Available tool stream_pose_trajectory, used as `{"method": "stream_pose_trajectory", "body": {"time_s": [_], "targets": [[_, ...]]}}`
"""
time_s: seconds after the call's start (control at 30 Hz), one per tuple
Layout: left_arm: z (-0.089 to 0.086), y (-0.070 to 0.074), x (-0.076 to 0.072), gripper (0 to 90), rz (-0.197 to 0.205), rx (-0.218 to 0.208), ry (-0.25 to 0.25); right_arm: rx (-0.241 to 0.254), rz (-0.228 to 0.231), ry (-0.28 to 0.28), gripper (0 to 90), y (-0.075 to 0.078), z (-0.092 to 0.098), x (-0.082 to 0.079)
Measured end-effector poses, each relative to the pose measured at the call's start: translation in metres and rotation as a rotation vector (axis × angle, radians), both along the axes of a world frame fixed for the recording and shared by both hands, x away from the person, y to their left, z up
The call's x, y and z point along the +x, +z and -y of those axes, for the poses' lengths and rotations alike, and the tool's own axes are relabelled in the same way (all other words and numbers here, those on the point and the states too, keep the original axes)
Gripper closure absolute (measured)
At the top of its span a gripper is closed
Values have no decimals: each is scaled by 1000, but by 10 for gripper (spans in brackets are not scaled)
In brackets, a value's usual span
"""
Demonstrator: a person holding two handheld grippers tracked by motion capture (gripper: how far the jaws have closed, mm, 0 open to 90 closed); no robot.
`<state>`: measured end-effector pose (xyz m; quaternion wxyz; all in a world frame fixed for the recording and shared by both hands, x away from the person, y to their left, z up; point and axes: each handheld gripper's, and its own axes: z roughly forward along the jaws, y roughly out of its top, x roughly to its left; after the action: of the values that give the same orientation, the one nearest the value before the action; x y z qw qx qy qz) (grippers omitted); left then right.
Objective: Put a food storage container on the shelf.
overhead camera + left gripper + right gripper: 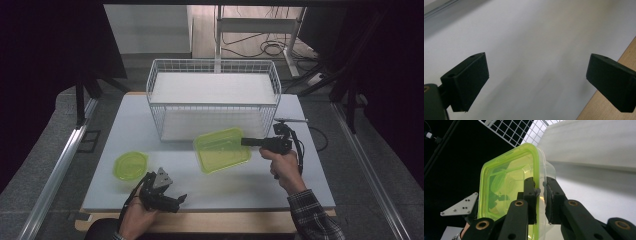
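I count two green-lidded plastic containers: one rectangular container (221,149), which sits clamped by the rim between the jaws of my right gripper (540,192), and one small round container (130,164) on the table (300,185). There is one white wire basket (213,95), standing at the far side of that one table. I have two grippers, and the left gripper (536,80) has its jaws spread wide over bare tabletop.

The right forearm wears a dark plaid sleeve (316,215). Both grippers are black: the left gripper (165,196) carries a grey 3-cornered plate and a black cable; the right gripper (541,192) shows brass-coloured pivot rivets.
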<state>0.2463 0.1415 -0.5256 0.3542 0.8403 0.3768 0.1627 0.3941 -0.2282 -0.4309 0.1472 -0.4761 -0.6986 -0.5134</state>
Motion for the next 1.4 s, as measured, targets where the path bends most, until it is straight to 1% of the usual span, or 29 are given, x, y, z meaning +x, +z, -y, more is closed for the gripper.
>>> {"method": "stream_pose_trajectory", "body": {"time_s": [0.03, 0.13, 0.17, 0.2, 0.3, 0.33, 0.43, 0.5, 0.53, 0.57, 0.63, 0.67, 0.7, 0.73, 0.77, 0.8, 0.87, 0.9, 0.93, 0.97, 1.0, 1.03, 1.1, 1.23, 1.27, 1.3, 1.4], "targets": [[0, 0, 0, 43, 0, -2, 1, -3, 8, -5, 796, 6, 0, 0], [-1, 0, 0, 44, -1, -2, 1, 3, 10, -6, 796, 12, 0, 1], [-1, 0, 0, 44, -2, -1, 1, 10, 17, -7, 796, 19, -1, 2], [0, 0, 0, 44, -3, 0, 1, 10, 17, -7, 796, 19, -1, 2], [1, 0, 0, 44, -3, 3, -1, 14, 22, -7, 796, 27, -2, 4], [1, 0, 0, 44, -3, 5, -3, 18, 25, -8, 796, 32, -3, 6], [1, -1, 0, 44, -5, 7, -4, 40, 24, -5, 796, 40, -4, 9], [2, -1, 0, 44, -5, 11, -5, 44, 27, -5, 796, 45, -5, 11], [2, -1, 0, 44, -5, 11, -5, 44, 27, -5, 796, 45, -5, 11], [2, -1, 0, 44, -5, 12, -6, 47, 34, -7, 796, 51, -6, 12], [2, -1, 0, 44, -4, 14, -6, 51, 39, -9, 796, 57, -7, 13], [2, -1, 0, 44, -4, 14, -6, 51, 39, -9, 796, 57, -7, 13], [2, -1, 0, 44, -4, 14, -6, 54, 43, -11, 796, 61, -7, 14], [2, -1, 0, 44, -4, 13, -6, 54, 49, -15, 796, 64, -7, 15], [1, -1, 0, 43, -4, 7, -7, 53, 57, -21, 797, 71, -8, 17], [1, -1, 0, 42, -4, 7, -7, 53, 57, -21, 797, 71, -8, 17], [1, -1, 0, 40, -5, -1, -5, 54, 65, -35, 796, 79, -9, 20], [1, -1, 0, 39, -5, -1, -5, 54, 65, -35, 796, 79, -9, 20], [1, -1, 1, 39, -5, -2, -6, 60, 71, -44, 797, 84, -9, 23], [1, -1, 1, 39, -5, -4, -6, 60, 71, -44, 797, 84, -9, 23], [1, -1, 1, 39, -4, 0, -6, 67, 75, -52, 797, 89, -10, 26], [1, -1, 1, 39, -4, 0, -6, 67, 75, -52, 797, 89, -10, 26], [1, -1, 0, 39, -5, 3, -7, 67, 84, -60, 796, 95, -11, 29], [1, -1, 0, 39, -5, 6, -6, 53, 109, -75, 797, 104, -13, 35], [2, -1, 0, 41, -7, 10, -2, 49, 110, -87, 796, 108, -14, 39], [2, -1, 0, 42, -7, 10, -2, 49, 110, -87, 796, 108, -14, 39], [2, -2, 1, 44, -15, 13, 0, 46, 125, -111, 796, 112, -15, 44]]}}
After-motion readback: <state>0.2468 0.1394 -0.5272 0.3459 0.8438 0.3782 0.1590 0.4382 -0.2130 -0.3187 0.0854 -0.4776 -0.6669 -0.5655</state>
